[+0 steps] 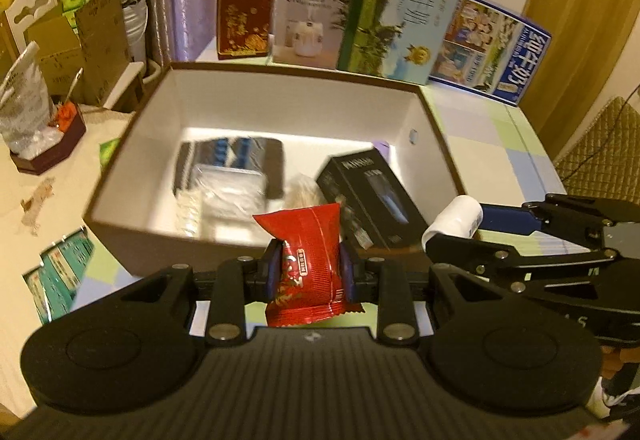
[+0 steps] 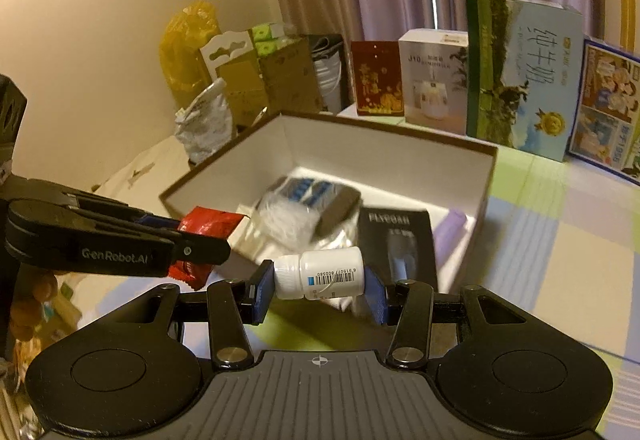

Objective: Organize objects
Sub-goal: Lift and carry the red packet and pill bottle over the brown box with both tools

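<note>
My left gripper (image 1: 310, 266) is shut on a red snack packet (image 1: 308, 260), held upright just before the near rim of a brown box with a white inside (image 1: 280, 91). The right gripper (image 2: 320, 286) is shut on a white pill bottle (image 2: 320, 278) lying sideways, cap to the left, also near that box (image 2: 400, 155). In the left wrist view the right gripper (image 1: 460, 228) with the white bottle (image 1: 454, 222) shows at the right. In the right wrist view the left gripper (image 2: 204, 240) and red packet (image 2: 204, 226) show at the left. Inside the box lie a black carton (image 1: 368, 199), a clear plastic packet (image 1: 228, 191) and a dark blue-striped pack (image 1: 236, 155).
Behind the box stand a red carton (image 1: 244, 19), a white humidifier carton (image 1: 308, 19), a tall green milk carton (image 1: 396, 11) and a blue carton (image 1: 492, 47). Cardboard boxes (image 1: 100, 39) and a small tray with a plastic bag (image 1: 44, 143) sit at the left. Teal packets (image 1: 56, 276) lie near left.
</note>
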Motion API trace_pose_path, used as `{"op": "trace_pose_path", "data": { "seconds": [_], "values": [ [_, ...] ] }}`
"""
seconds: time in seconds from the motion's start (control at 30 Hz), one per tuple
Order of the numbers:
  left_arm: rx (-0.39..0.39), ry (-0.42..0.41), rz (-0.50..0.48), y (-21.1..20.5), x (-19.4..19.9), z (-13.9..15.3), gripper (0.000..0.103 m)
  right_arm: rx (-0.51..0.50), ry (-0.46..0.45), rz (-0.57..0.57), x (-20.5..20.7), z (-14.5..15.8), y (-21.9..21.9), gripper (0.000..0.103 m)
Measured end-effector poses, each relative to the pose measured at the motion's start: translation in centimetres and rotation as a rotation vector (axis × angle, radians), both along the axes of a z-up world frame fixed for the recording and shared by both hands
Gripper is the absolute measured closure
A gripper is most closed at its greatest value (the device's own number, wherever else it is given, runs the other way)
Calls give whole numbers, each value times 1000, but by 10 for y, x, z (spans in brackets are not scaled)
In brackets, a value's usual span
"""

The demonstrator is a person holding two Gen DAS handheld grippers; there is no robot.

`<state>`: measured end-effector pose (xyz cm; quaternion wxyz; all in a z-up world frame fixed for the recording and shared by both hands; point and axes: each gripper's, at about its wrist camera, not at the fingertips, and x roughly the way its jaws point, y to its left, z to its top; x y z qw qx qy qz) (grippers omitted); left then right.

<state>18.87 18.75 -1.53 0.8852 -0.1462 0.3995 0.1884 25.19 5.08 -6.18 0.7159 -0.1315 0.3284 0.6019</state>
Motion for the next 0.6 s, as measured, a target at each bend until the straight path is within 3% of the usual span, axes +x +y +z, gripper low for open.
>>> {"op": "trace_pose_path", "data": {
  "seconds": [0.6],
  "values": [
    [36, 62, -40, 105, 62, -21, 78, -54, 8, -118, 27, -20, 113, 58]
  ]
}}
